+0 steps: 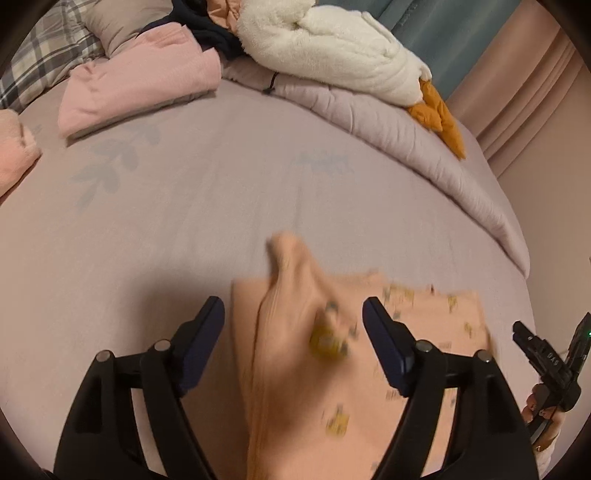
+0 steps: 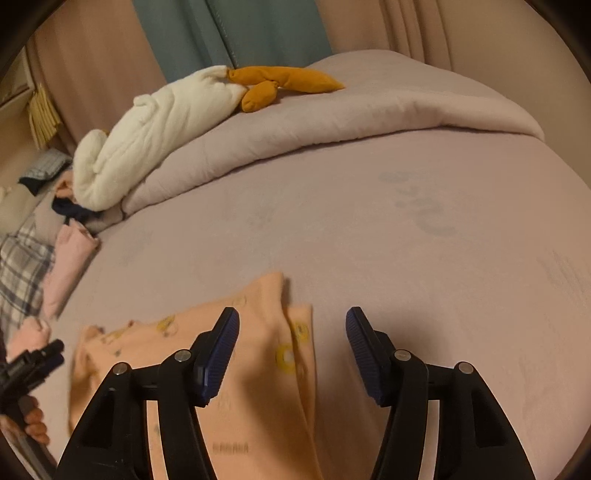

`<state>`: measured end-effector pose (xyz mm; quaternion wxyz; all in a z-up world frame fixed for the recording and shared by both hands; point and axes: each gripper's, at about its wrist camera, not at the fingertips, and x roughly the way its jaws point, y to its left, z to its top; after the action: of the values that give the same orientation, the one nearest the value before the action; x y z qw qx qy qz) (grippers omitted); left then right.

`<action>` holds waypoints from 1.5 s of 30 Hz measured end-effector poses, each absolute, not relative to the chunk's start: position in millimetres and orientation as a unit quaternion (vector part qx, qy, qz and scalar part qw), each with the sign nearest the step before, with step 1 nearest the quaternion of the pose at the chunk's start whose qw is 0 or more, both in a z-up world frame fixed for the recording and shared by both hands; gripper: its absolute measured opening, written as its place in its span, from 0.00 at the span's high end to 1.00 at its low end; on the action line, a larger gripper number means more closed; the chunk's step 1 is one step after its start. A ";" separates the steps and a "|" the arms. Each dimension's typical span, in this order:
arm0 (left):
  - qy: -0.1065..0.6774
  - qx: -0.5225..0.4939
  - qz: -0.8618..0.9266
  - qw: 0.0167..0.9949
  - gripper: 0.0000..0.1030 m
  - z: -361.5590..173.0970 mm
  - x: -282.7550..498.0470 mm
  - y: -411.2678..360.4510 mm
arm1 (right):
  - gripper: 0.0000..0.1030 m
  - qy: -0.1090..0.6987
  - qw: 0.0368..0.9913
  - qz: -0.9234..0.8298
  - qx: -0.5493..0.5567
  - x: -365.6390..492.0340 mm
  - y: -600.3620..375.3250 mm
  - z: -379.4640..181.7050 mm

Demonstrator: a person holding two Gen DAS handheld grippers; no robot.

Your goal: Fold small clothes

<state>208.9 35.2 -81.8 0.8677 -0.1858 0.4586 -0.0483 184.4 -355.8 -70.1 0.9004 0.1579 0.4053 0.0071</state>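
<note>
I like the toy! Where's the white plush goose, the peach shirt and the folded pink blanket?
white plush goose point(image 1: 332, 48), left wrist view, its body.
peach shirt point(image 2: 258, 387), right wrist view, its middle.
folded pink blanket point(image 1: 140, 81), left wrist view, top face.

Printed in small dark capitals on the peach garment point(image 2: 236, 417): "BANANA", blurred but just readable in the right wrist view. Faint white letters on the right gripper point(image 1: 552, 360) body, too small to read surely.

it was a home bedroom: a bed point(image 2: 369, 236) with a mauve sheet filled both views, a rolled duvet point(image 2: 332, 122) along its far edge, a white plush goose point(image 1: 332, 48) on the duvet, curtains point(image 2: 229, 33) behind the bed.
</note>
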 end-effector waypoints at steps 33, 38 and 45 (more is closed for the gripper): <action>0.507 -0.218 -0.102 0.828 0.92 -128.0 124.3 3.9 | 0.85 0.414 0.854 0.049 0.311 122.4 -329.0 -136.2; 0.498 -0.217 -0.116 0.831 0.92 -109.5 103.7 2.8 | 0.88 0.386 0.871 0.054 0.300 97.7 -329.3 -113.2; 0.508 -0.208 -0.132 0.825 0.92 -100.1 52.2 -5.7 | 0.88 0.382 0.885 0.045 0.264 53.8 -327.6 -89.7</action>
<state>52.2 -5.7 -100.1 0.8252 -0.2083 0.5082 -0.1316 53.8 -327.6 -89.7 0.8848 0.2637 0.3815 0.0453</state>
